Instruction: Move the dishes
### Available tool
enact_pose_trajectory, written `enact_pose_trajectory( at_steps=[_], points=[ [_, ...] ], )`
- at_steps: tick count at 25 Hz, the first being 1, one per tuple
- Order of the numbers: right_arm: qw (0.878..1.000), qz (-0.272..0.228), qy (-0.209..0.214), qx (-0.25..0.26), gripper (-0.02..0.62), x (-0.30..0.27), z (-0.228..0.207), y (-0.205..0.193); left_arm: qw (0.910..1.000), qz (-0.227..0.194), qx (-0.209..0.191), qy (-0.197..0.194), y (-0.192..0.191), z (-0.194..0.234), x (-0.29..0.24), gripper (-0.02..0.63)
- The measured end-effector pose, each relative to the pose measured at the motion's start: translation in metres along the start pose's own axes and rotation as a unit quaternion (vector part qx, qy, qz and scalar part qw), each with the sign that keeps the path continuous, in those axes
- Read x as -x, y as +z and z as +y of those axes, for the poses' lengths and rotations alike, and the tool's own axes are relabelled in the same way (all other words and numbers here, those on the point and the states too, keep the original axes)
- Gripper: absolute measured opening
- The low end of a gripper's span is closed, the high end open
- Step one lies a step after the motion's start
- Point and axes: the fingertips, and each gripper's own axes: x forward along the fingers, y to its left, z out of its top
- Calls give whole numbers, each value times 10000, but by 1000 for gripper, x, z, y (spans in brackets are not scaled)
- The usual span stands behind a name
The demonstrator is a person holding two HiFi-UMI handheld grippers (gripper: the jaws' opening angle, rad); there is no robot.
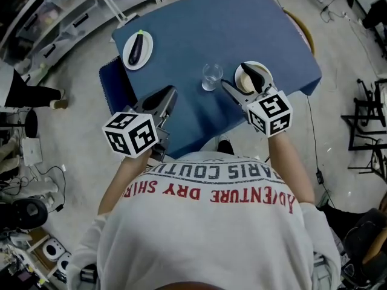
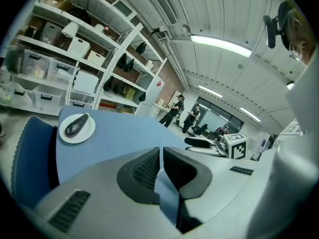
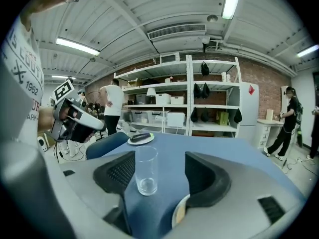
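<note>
A white plate (image 1: 128, 57) carrying a dark eggplant (image 1: 136, 47) sits at the far left corner of the blue table (image 1: 199, 23); it also shows in the left gripper view as the plate (image 2: 86, 131). A clear empty glass (image 1: 211, 77) stands near the front edge. Right of it lies a cream plate (image 1: 243, 81). My right gripper (image 1: 236, 76) is open, one jaw over that cream plate (image 3: 180, 212), and the glass (image 3: 145, 170) stands ahead between the jaws, untouched. My left gripper (image 1: 171, 93) hovers at the table's front left, shut on nothing (image 2: 161, 151).
A blue chair (image 1: 113, 84) stands against the table's left side. White shelving (image 2: 75, 49) with boxes lines the wall, and people stand in the background (image 2: 174, 109). Cables and equipment (image 1: 30, 162) lie on the floor to the left.
</note>
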Motion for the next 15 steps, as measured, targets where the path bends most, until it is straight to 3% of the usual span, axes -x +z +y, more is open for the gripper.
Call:
enact_pose_trajectory(
  at_steps=[7, 15],
  points=[
    [9983, 134, -534, -214, 299, 32, -44, -22, 9997, 71, -124, -218, 4, -20, -29, 44],
    [9925, 439, -998, -552, 299, 58, -92, -61, 9995, 279, -89, -105, 0, -18, -56, 44]
  ],
)
